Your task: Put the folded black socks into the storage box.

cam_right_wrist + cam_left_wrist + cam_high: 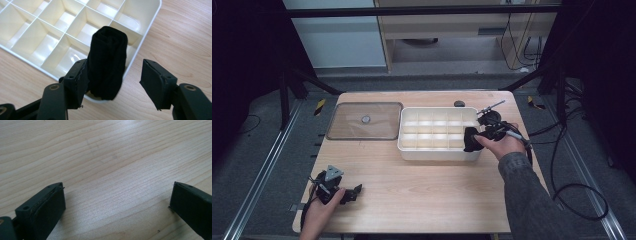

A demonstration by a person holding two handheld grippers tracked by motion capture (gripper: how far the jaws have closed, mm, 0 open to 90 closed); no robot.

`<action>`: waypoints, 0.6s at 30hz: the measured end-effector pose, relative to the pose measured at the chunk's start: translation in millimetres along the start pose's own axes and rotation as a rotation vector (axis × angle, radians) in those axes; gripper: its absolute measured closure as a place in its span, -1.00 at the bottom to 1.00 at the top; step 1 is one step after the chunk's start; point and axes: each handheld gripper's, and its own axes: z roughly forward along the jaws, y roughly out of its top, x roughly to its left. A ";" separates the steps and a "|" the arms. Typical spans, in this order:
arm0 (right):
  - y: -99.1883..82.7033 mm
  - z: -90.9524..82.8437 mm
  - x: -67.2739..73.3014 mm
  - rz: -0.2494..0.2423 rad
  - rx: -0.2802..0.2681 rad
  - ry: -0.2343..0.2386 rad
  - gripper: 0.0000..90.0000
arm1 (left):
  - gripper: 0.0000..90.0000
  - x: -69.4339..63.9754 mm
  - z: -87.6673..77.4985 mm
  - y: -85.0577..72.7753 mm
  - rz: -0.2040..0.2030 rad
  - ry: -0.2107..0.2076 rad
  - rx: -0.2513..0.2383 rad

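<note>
Standing at the right half of the counter [422, 190], the white divided tray [412, 150] has its cells bare apart from one: a rolled black cloth [107, 65] stands upright in the corner cell nearest the person's right hand, its top rising above the rim. In the high view the roll [471, 139] shows as a dark lump at the tray's near right corner.

The right tongs [115, 80] straddle that roll with their jaws spread; one pad lies against its side, the other stands clear of it with a gap, so nothing is pinched. No earlier picture is at hand to compare.

The left tongs [117, 202] rest low over bare wood near the counter's front left corner, jaws wide apart with nothing between them, well apart from the tray.

Left of the tray lies a flat clear lid [364, 121] with a small round knob. A small dark round object [459, 104] sits just behind the tray's far edge. Cables trail off the right side.
</note>
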 end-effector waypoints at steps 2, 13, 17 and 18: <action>0.1 -7.1 -6.4 -0.007 0.003 0.004 -0.13 | -1.00 0.0 0.0 0.0 0.000 0.000 0.000; 3.3 -34.8 -30.0 0.012 0.018 0.023 0.46 | -1.00 0.0 0.0 0.0 0.001 0.001 0.000; 6.5 -41.2 -34.4 0.021 0.008 0.021 0.78 | -1.00 0.0 -0.1 0.1 0.003 0.001 0.000; 7.3 -42.5 -35.8 0.022 0.006 0.019 0.84 | -1.00 0.0 -0.1 0.1 0.004 0.001 0.000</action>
